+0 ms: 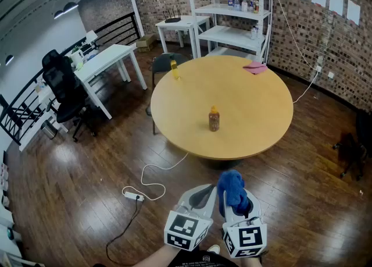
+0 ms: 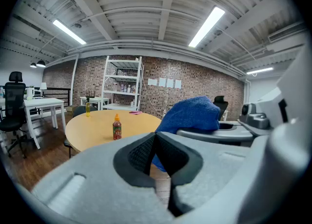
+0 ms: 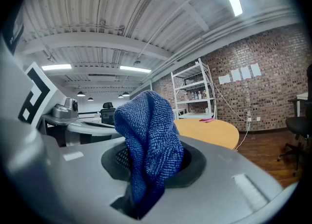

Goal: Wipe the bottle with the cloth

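Note:
A small brown bottle [image 1: 214, 119] with an orange cap stands upright near the middle of the round wooden table [image 1: 256, 126]; the left gripper view shows the same bottle [image 2: 117, 128] far ahead. My right gripper [image 1: 235, 200] is shut on a blue cloth [image 1: 232, 189], which bunches up between its jaws [image 3: 148, 142]. My left gripper [image 1: 200, 198] is shut with nothing in it, close beside the right one. Both grippers hang low over the wooden floor, well short of the table. The blue cloth [image 2: 190, 115] also shows at the right of the left gripper view.
A yellow bottle [image 1: 174, 69] stands at the table's far left edge and a pink cloth [image 1: 255, 67] lies at its far right edge. A white cable and power strip [image 1: 132, 196] lie on the floor. White desks [image 1: 107, 59], black chairs [image 1: 64, 88] and a shelf [image 1: 232, 10] surround the table.

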### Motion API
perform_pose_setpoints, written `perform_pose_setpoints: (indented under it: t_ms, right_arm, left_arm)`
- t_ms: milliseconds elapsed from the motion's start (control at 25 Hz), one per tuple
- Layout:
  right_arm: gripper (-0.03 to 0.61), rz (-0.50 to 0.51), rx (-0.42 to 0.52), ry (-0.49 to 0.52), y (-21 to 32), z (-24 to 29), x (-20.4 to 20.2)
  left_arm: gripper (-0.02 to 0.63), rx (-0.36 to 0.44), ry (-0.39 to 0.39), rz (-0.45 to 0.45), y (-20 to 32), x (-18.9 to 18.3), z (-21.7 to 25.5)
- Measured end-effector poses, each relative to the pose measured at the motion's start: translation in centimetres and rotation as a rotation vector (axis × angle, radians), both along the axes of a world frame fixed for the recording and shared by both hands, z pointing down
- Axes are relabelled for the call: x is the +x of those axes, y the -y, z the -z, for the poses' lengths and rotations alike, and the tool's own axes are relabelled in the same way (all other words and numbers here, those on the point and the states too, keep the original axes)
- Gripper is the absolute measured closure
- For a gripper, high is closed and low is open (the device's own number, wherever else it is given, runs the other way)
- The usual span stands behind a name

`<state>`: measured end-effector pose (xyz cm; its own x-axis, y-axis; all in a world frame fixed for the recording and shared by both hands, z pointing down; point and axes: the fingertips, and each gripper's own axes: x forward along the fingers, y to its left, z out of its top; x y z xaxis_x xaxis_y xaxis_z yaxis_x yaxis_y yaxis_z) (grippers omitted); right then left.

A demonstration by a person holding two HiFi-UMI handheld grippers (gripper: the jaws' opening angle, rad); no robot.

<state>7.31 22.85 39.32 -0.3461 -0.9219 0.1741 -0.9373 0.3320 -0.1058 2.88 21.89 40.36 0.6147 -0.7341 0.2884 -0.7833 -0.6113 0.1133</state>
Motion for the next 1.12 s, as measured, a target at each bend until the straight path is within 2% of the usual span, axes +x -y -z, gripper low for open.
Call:
perform_pose_setpoints:
  t_ms: [320, 760, 1120]
  right_arm:
    - [0.469, -0.046, 0.000, 0.020, 6.5, -1.7, 0.7]
    - [0.468, -0.133, -0.024, 0.010, 19.1, -3.0, -1.3]
    - [0.468, -0.226, 0.006, -0.059, 27.6, -2.4, -1.5]
  left_arm:
    - [0.611, 0.001, -0.018, -0.010, 6.8, 0.1, -1.1]
    - [0.611, -0.024, -0.021, -0.103, 19.2, -1.7, -2.5]
    - [0.611, -0.042, -0.022, -0.135, 26.3, -4.7, -2.8]
